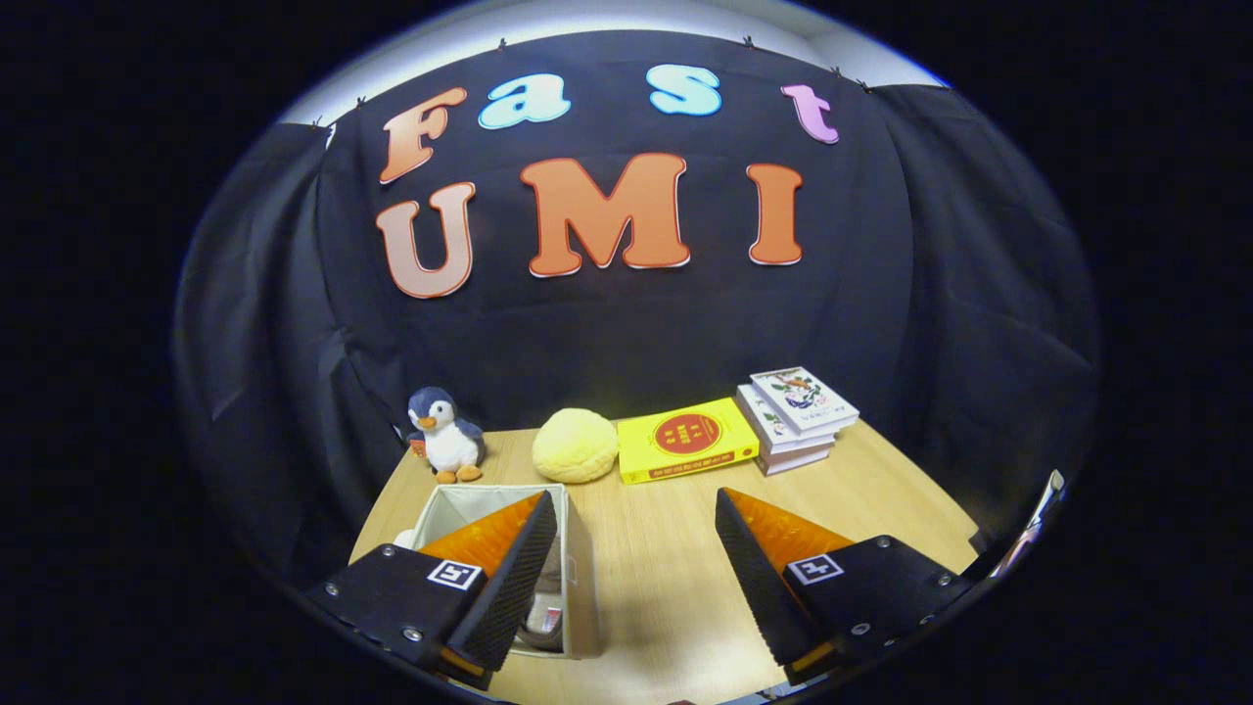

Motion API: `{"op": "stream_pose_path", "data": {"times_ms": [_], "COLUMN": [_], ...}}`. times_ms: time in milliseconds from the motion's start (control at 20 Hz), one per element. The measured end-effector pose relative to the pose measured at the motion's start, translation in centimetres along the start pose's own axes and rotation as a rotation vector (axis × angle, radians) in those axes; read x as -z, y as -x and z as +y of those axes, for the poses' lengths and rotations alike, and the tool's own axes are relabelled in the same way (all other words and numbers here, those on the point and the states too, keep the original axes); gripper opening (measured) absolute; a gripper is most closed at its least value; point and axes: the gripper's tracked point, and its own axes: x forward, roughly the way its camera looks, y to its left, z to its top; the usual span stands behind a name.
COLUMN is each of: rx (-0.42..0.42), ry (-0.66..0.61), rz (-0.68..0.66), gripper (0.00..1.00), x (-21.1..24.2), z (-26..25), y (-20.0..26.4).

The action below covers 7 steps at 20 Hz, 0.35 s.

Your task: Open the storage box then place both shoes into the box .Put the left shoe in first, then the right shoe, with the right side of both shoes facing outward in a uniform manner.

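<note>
My gripper [636,509] hangs open above the wooden table [666,548], with nothing between its fingers. A pale fabric storage box [578,578] stands open under and behind the left finger [519,578]. Inside the box, beside that finger, part of a shoe [546,619] shows; how it lies I cannot tell. The left finger hides most of the box's inside. The right finger [754,578] is over bare tabletop.
Along the back of the table stand a plush penguin [445,433], a yellow round cushion [575,446], a yellow book [687,440] and a stack of white books [798,416]. Black cloth walls close the booth behind and at both sides.
</note>
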Motion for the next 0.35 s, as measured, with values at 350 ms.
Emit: {"op": "stream_pose_path", "data": {"times_ms": [350], "rx": [-0.013], "ry": [0.035], "rz": [-0.148], "gripper": [0.97], "x": [-4.4], "z": [-5.6], "y": [2.0]}}
